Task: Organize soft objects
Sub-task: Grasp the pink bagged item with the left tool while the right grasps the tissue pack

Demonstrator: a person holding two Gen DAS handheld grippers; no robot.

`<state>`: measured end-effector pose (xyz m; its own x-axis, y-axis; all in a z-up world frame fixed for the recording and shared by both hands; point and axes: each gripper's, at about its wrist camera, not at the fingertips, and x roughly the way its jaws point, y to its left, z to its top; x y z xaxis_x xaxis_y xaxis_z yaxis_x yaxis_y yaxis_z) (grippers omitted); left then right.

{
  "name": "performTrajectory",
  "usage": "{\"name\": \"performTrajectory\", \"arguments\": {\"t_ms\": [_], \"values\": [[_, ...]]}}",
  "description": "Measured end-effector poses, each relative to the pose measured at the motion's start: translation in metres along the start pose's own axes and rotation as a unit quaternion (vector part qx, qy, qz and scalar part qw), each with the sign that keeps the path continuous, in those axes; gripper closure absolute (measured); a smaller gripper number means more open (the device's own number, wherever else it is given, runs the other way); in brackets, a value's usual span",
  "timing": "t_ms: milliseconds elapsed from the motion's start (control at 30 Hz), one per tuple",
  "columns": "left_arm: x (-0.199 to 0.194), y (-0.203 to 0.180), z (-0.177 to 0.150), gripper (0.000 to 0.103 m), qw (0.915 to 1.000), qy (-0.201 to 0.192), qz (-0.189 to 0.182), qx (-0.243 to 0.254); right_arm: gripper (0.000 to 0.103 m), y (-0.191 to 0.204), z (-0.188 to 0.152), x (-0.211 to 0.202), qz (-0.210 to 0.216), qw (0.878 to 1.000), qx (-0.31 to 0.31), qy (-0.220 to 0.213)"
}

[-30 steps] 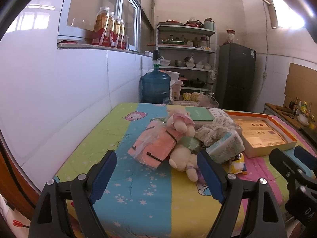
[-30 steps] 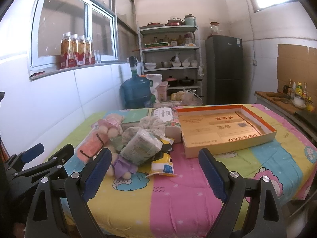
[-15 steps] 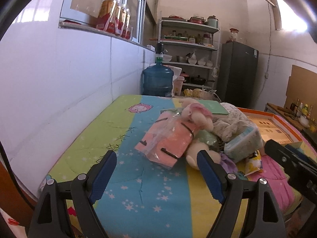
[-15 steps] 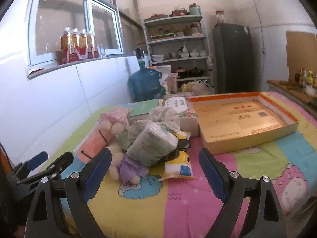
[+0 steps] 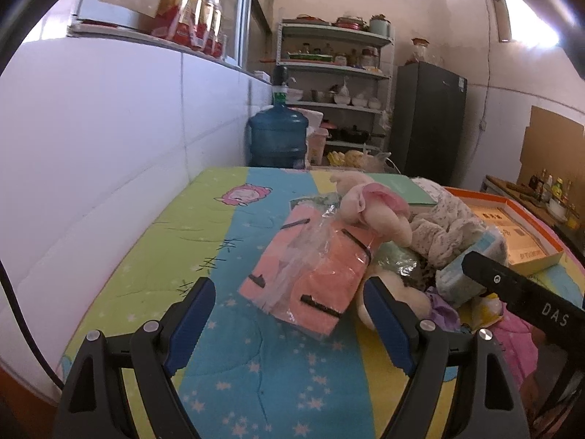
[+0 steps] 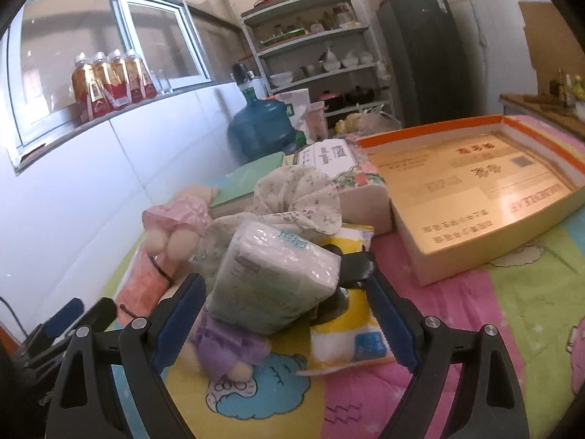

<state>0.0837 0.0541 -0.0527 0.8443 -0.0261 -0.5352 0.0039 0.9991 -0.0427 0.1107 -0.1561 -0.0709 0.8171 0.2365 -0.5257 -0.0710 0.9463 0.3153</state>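
On the quilt [image 6: 530, 292], the box [image 6: 475, 197] sits empty beside the soft pile. Both grippers approach spread and empty: right gripper [image 6: 285, 314] brackets the tissue pack [image 6: 274, 278] (probably first), left gripper [image 5: 289, 314] faces the bagged cloth [image 5: 314, 270]. Next: close gently.

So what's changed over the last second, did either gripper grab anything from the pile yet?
No grab yet. Both grippers have moved in on the pile: the left gripper now faces the bagged pink cloth, the right gripper frames the wrapped tissue pack. Both remain open and empty. The pile and the orange-rimmed box haven't shifted.
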Motion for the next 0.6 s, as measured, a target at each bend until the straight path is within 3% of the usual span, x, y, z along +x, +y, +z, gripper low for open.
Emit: {"name": "performTrajectory", "arguments": {"t_ms": [133,233,333,400,467,567,600], "values": [[0.012,0.000,0.001,0.019,0.9999,0.011,-0.006,0.003,0.014,0.002,0.001,-0.001,0.002,1.000,-0.010,-0.008],[0.022,0.003,0.000,0.019,0.9999,0.016,-0.005,0.001,0.038,0.008,-0.001,-0.007,-0.003,0.999,-0.031,-0.022],[0.031,0.002,0.000,0.021,0.9996,0.025,-0.015,0.002,0.039,0.014,-0.003,-0.009,-0.001,0.998,-0.051,-0.026],[0.035,0.001,-0.002,0.038,0.9991,0.029,-0.030,0.005,0.041,0.013,-0.003,-0.011,0.007,0.998,-0.048,-0.027],[0.043,-0.001,-0.004,0.070,0.9981,0.047,-0.038,0.012,0.042,0.011,-0.003,-0.012,0.018,0.998,-0.043,-0.029],[0.051,-0.007,-0.010,0.097,0.9965,0.061,-0.050,0.028,0.042,0.011,-0.002,-0.016,0.023,0.998,-0.044,-0.033],[0.050,-0.008,-0.011,0.099,0.9963,0.060,-0.055,0.029,0.042,0.012,-0.002,-0.018,0.024,0.998,-0.045,-0.035]]}}
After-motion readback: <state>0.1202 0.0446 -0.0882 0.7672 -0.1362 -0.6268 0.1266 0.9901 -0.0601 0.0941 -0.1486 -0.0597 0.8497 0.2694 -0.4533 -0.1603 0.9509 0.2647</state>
